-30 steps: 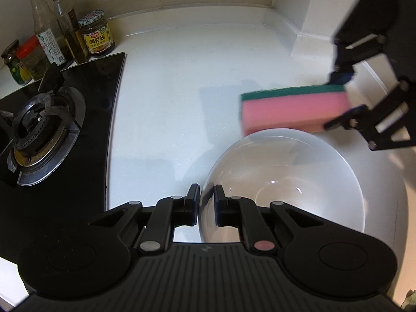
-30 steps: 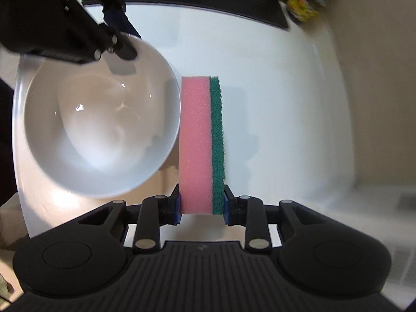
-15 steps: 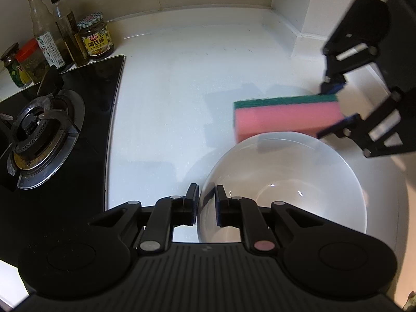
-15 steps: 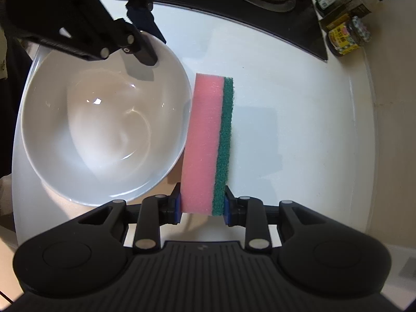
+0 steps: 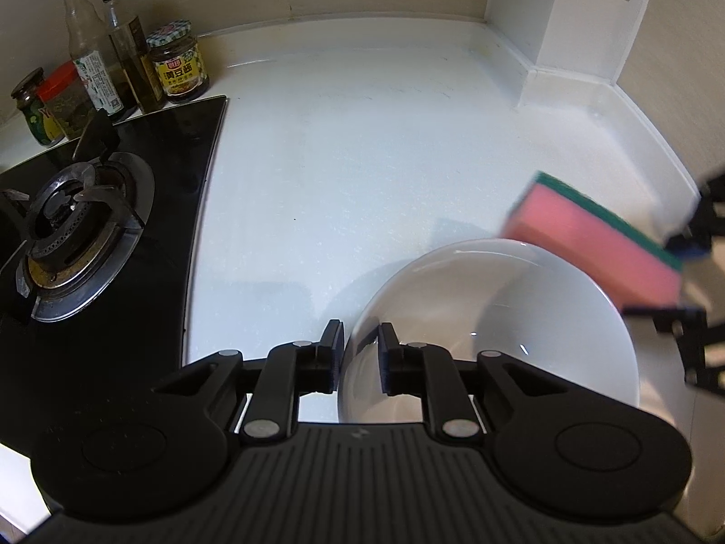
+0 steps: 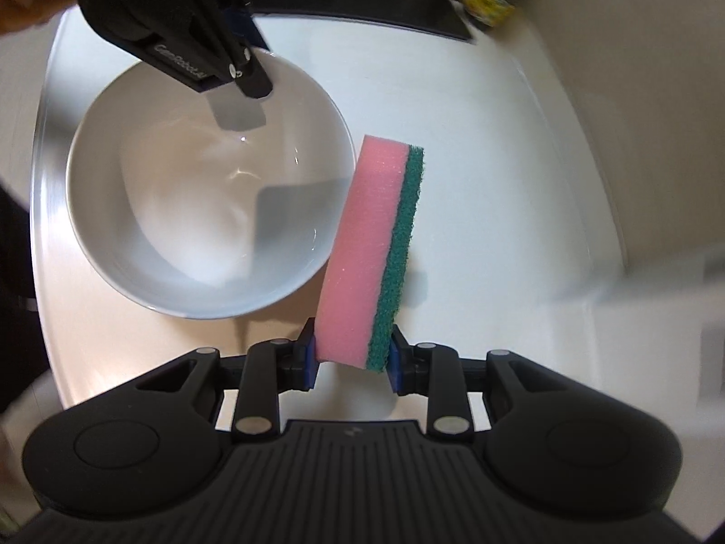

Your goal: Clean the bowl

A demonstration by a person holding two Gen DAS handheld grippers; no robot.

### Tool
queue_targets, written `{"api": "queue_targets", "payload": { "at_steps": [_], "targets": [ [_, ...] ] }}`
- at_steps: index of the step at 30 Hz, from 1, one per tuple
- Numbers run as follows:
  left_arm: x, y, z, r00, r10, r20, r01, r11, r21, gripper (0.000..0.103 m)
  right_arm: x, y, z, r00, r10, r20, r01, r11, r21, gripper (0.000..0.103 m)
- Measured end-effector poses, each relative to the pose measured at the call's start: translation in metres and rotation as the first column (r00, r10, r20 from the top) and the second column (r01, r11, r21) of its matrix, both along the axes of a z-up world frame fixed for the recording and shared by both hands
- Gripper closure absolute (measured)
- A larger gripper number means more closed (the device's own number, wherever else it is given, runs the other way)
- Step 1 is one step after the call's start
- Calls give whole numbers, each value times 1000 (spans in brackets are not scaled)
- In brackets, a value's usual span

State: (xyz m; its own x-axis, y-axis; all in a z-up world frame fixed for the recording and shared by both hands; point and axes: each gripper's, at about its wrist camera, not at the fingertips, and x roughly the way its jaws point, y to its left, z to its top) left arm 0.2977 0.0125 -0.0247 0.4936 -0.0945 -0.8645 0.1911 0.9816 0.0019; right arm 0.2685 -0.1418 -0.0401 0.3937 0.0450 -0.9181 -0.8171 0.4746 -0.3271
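The white table (image 5: 371, 145) fills most of the left wrist view, curving up into a raised lip against the beige wall at 12 o'clock and around a white boxed column (image 5: 571, 22) at 1 o'clock. A black glass hob (image 5: 90, 317) covers the table's 9 o'clock side, with a gas burner (image 5: 68, 222) and its pan supports set into it. Next in size is the white bowl (image 5: 489, 331), glossy inside, sitting on the table at 5 o'clock of the left view and at 10 o'clock of the right wrist view. The left gripper (image 5: 358, 353) pinches the bowl's near rim: its jaws are nearly closed, one pad outside the wall and one inside.

The pink sponge (image 6: 367, 258) with a green scouring layer is clamped by its end between the narrowly parted jaws of the right gripper (image 6: 351, 358). It stands out from the jaws tilted, pink face toward the bowl, green face away. In the right view its pink side overlaps the bowl's rim at 3 o'clock; whether it touches cannot be told. In the left view it hangs over the bowl's far right edge, slightly blurred.

At 10 o'clock behind the hob stands a cluster of condiments: a yellow-capped bottle (image 5: 86, 59), a black-capped oil bottle (image 5: 131, 54), a jar with a checked lid (image 5: 179, 63), a red-lidded jar (image 5: 65, 104) and a dark-lidded jar (image 5: 36, 113). These stand well apart from the bowl, with open table between.
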Motion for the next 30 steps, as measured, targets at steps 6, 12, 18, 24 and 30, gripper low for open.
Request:
{"api": "queue_targets", "payload": {
  "at_steps": [6,12,18,24,30],
  "targets": [
    [-1,-3,-1,1000,12,10,-12,1000,20,82,-22,-19,-1,974,-222,-39,225,962,154,78],
    [-4,-7,-1,999,28,21,-29,999,42,81,-50,-33,-3,884,-451,-122,466,835,294,78],
    [-10,-11,-1,998,52,29,-54,996,65,82,-79,-40,-3,750,-626,-213,652,645,398,78],
    [-5,-2,-1,999,36,-25,-36,999,23,85,-81,-38,-4,714,-677,-175,676,603,424,78],
    [32,-1,-3,999,-25,-37,27,998,51,76,-55,-31,3,778,-625,-67,597,701,390,78]
  ]
}}
